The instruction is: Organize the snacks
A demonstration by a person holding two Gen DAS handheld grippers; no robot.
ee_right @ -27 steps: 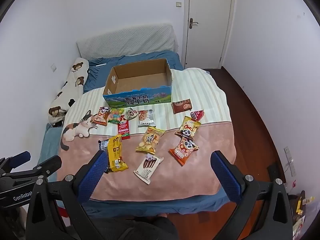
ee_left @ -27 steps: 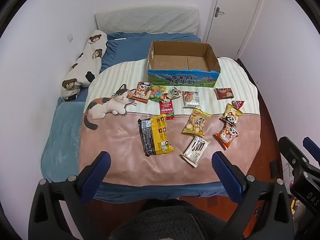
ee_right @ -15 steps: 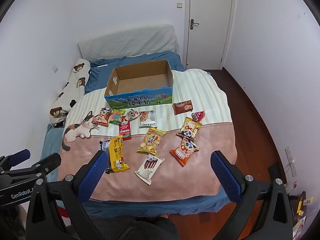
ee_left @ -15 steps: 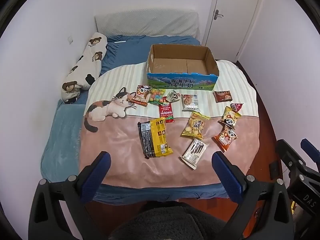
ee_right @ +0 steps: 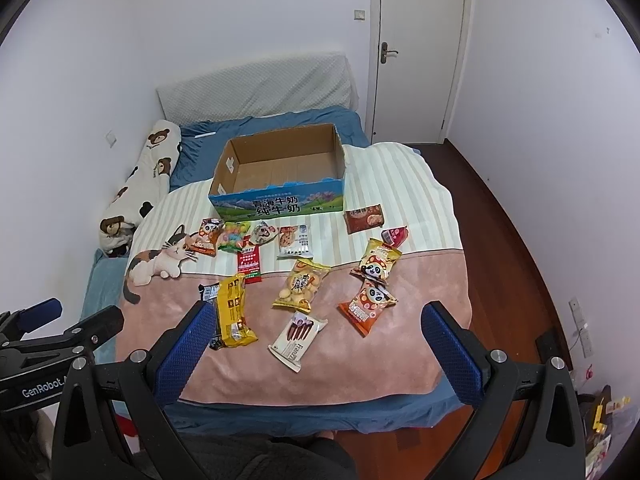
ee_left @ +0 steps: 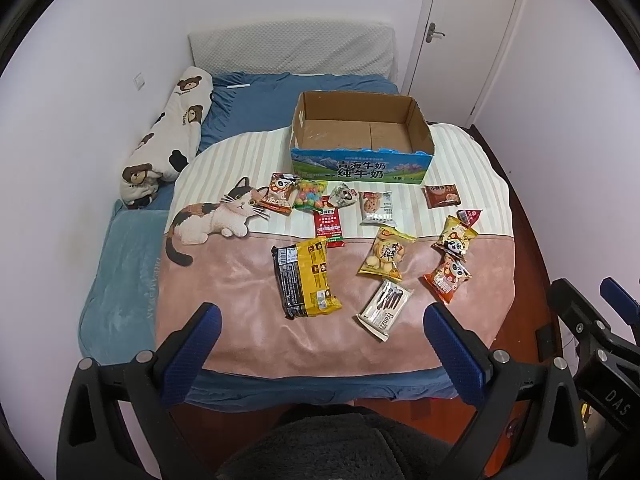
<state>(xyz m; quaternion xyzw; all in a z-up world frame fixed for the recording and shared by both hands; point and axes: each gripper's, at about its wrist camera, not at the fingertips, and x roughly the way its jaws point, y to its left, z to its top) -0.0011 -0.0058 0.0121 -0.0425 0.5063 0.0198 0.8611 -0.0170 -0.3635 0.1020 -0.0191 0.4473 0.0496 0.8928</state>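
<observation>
Several snack packs lie on a cat-print blanket (ee_left: 248,304) on the bed. Nearest are a yellow and black pack (ee_left: 306,278) (ee_right: 232,312), a white Franzzi pack (ee_left: 385,309) (ee_right: 298,334), a yellow biscuit bag (ee_left: 386,254) (ee_right: 302,284) and an orange panda bag (ee_left: 447,274) (ee_right: 367,303). An empty cardboard box (ee_left: 362,160) (ee_right: 280,200) stands behind them. My left gripper (ee_left: 320,350) and right gripper (ee_right: 316,350) are open and empty, held above the bed's near edge.
A bear-print pillow (ee_left: 168,136) lies along the left wall. A white door (ee_right: 416,48) is at the back right. Wooden floor (ee_right: 516,248) runs along the bed's right side. Each gripper shows at the edge of the other's view.
Both views have shifted slightly, so the bed and snacks sit a little lower and farther off. Nothing on the bed has moved. Both grippers stay open.
</observation>
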